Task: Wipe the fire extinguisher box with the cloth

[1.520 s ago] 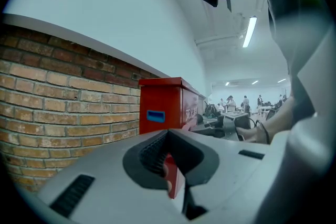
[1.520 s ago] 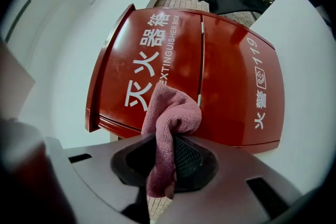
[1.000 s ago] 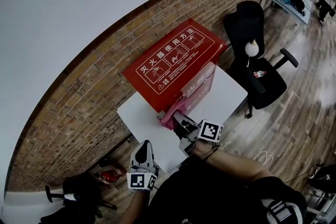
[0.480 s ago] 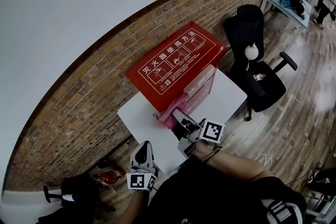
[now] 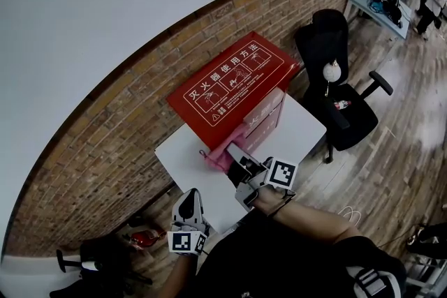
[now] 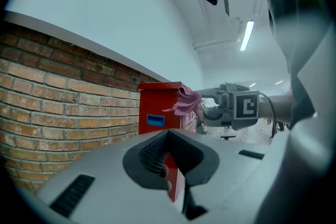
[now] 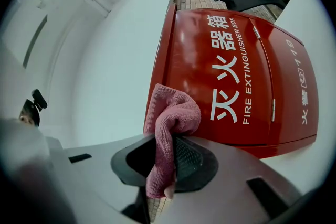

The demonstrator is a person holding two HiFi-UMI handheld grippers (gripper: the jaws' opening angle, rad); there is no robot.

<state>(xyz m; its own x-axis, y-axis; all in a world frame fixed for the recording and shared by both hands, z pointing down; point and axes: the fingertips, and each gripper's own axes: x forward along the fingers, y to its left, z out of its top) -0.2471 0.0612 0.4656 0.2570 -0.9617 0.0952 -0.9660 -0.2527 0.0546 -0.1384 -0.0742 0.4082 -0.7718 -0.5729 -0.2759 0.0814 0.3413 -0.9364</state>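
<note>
The left gripper (image 5: 187,195) hangs beside the white table (image 5: 183,158), its claw pressed together and empty. The right gripper (image 5: 236,158) pinches the pink cloth (image 5: 216,155) at the front left edge of the red fire extinguisher box (image 5: 230,80), which stands on the table.

Pink cloth (image 7: 170,118) (bunched) rests against upright red box (image 7: 231,76).
</note>
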